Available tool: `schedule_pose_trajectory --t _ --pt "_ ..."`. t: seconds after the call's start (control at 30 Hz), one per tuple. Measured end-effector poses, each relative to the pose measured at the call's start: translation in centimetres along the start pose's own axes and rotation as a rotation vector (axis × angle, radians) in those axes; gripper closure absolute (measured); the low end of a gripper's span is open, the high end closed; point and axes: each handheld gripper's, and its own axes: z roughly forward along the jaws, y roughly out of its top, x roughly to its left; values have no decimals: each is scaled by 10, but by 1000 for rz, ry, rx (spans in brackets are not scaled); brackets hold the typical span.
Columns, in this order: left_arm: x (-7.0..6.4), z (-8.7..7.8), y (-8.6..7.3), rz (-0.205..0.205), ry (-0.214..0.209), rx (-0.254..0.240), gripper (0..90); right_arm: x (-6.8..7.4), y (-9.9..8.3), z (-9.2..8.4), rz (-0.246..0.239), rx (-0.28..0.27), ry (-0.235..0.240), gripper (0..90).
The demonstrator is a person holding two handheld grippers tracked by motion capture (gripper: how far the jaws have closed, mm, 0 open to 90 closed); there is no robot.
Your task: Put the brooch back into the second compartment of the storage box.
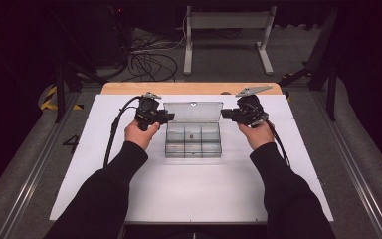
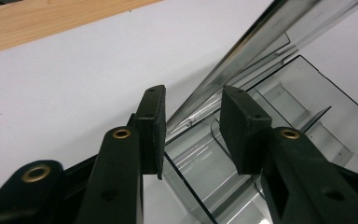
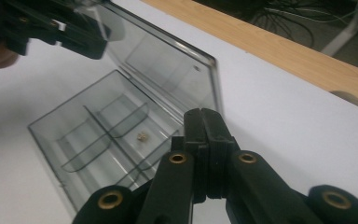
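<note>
A clear plastic compartment box (image 1: 193, 144) sits mid-table with its lid (image 1: 193, 111) standing upright. A small brownish piece (image 3: 142, 136) lies in a middle compartment. My left gripper (image 1: 169, 118) is at the lid's left end. In the left gripper view its jaws (image 2: 196, 130) stand apart with the lid's edge (image 2: 242, 60) running between them, and a gap shows beside each pad. My right gripper (image 1: 224, 113) hangs just off the lid's right end. Its pads (image 3: 203, 114) are pressed together with nothing between them. The left gripper (image 3: 88, 39) also appears in the right gripper view, at the lid's far corner.
The box stands on a white board (image 1: 194, 194) over a wooden tabletop (image 1: 189, 88). Cables (image 1: 149, 62) and a white metal stand (image 1: 229, 30) are on the floor beyond the table. Rails run along both sides.
</note>
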Motion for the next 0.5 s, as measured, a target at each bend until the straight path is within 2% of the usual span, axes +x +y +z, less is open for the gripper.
schedule_pose_trajectory --t 0.13,0.27,0.5 --pt "0 -1 0 3 -2 5 616 6 4 2 -19 -3 1 900" --pt "0 -2 0 7 -2 0 616 7 6 0 -11 -23 4 900" --pt "-4 -6 0 22 3 -14 579 7 8 -2 -8 -26 -5 900"
